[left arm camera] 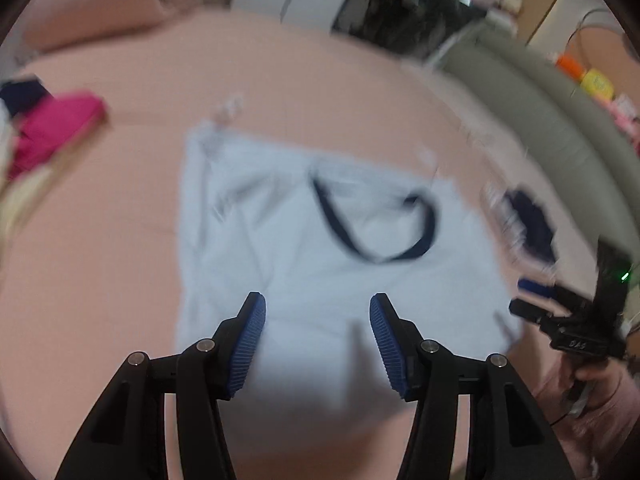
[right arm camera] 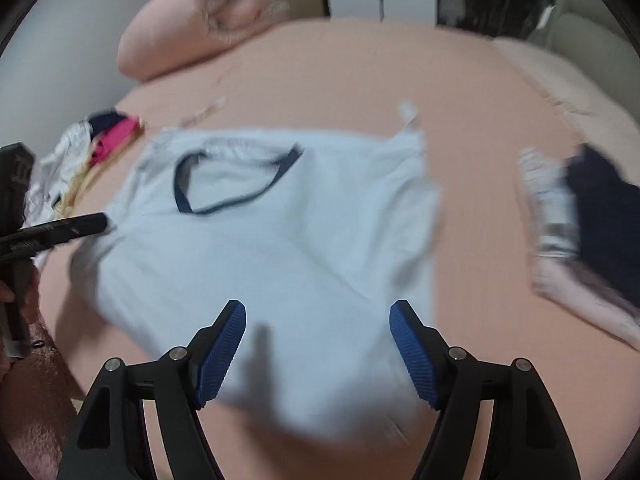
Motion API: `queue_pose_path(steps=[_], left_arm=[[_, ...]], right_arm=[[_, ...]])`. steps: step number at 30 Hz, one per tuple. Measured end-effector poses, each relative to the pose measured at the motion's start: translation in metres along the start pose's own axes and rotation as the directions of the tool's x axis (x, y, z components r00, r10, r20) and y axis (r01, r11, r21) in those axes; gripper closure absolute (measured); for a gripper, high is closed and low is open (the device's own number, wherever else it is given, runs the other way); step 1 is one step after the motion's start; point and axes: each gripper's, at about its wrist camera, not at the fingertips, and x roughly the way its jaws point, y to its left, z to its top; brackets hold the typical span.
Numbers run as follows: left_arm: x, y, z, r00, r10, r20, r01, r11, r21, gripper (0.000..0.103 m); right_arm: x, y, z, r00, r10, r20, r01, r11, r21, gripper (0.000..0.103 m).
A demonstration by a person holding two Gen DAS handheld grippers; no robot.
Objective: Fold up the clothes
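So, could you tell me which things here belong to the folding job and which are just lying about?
Part of the job:
- pale blue shirt, partly folded on the bed
- left gripper and right gripper, both open and empty
- clothes heap at one side
- dark and white clothes at the other side

Lying about:
- pink pillow
- bottles

Under your jaws lies a pale blue T-shirt [left arm camera: 304, 248] of soft matt cloth with a dark ribbed neckband, spread on the bed [left arm camera: 120, 208] in smooth matt pink fabric, while your left gripper [left arm camera: 318, 316] shows matt black plastic, ridged blue rubbery pads and shiny metal pins.
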Motion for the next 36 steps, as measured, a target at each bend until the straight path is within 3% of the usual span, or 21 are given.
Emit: queue_pose_path(steps=[1, 2, 4, 5, 8, 11, 14, 16, 19, 23, 27, 32, 34, 36], left_arm=[[-0.012, 0.001, -0.001, 0.998, 0.057, 0.021, -0.057, 0.998, -0.016, 0.044], [-0.01, 0.003, -0.007, 0.992, 0.127, -0.009, -0.127, 0.991, -0.046, 0.04], [-0.006, 0.008, -0.019, 0.965, 0.25, -0.078, -0.258, 0.961, -0.104, 0.039], [-0.003, 0.018, -0.03, 0.959, 0.253, -0.129, -0.271, 0.951, -0.151, 0.039], [-0.005, 0.032, -0.061, 0.975, 0.171, -0.144, -0.203, 0.944, -0.259, 0.039], [-0.01, 0.033, -0.072, 0.978, 0.182, -0.1, -0.201, 0.951, -0.235, 0.039], [-0.006, 0.039, -0.075, 0.993, 0.106, -0.055, -0.117, 0.953, -0.28, 0.039], [-0.002, 0.045, -0.071, 0.998, 0.044, -0.036, -0.054, 0.936, -0.348, 0.039], [0.007, 0.05, -0.071, 0.997, -0.036, -0.069, 0.004, 0.906, -0.423, 0.04], [0.002, 0.047, -0.081, 0.99, -0.122, -0.067, 0.073, 0.866, -0.494, 0.04], [0.007, 0.038, -0.091, 0.996, -0.08, -0.05, 0.04, 0.84, -0.54, 0.04], [0.025, 0.039, -0.082, 0.993, -0.118, 0.003, 0.099, 0.821, -0.562, 0.04], [0.039, 0.042, -0.079, 0.991, -0.136, 0.017, 0.119, 0.796, -0.594, 0.04], [0.042, 0.043, -0.077, 0.991, -0.127, 0.038, 0.125, 0.791, -0.599, 0.044]], right_arm=[[-0.019, -0.011, -0.002, 1.0, -0.008, 0.028, 0.007, 0.999, 0.035, 0.028], [-0.027, -0.018, -0.001, 0.999, -0.024, 0.049, 0.02, 0.997, 0.078, 0.027], [-0.036, -0.041, -0.009, 0.995, -0.094, 0.041, 0.085, 0.98, 0.18, 0.027], [-0.031, -0.047, -0.015, 0.993, -0.114, -0.003, 0.112, 0.971, 0.21, 0.027], [-0.028, -0.058, -0.03, 0.99, -0.119, -0.069, 0.133, 0.958, 0.253, 0.027], [-0.035, -0.059, -0.045, 0.991, -0.111, -0.074, 0.126, 0.963, 0.237, 0.027], [-0.021, -0.052, -0.05, 0.99, -0.114, -0.082, 0.128, 0.97, 0.206, 0.027], [-0.019, -0.064, -0.054, 0.997, -0.053, -0.061, 0.071, 0.94, 0.333, 0.027], [-0.015, -0.084, -0.061, 0.999, 0.031, -0.015, -0.019, 0.859, 0.511, 0.026], [-0.017, -0.077, -0.055, 0.996, 0.087, -0.034, -0.061, 0.877, 0.476, 0.026], [-0.017, -0.068, -0.057, 0.991, 0.134, -0.029, -0.103, 0.868, 0.487, 0.026], [-0.004, -0.061, -0.047, 0.985, 0.175, -0.001, -0.15, 0.848, 0.508, 0.026], [0.008, -0.058, -0.041, 0.989, 0.147, -0.02, -0.116, 0.85, 0.514, 0.026], [0.013, -0.055, -0.039, 0.994, 0.106, -0.019, -0.08, 0.845, 0.528, 0.025]])
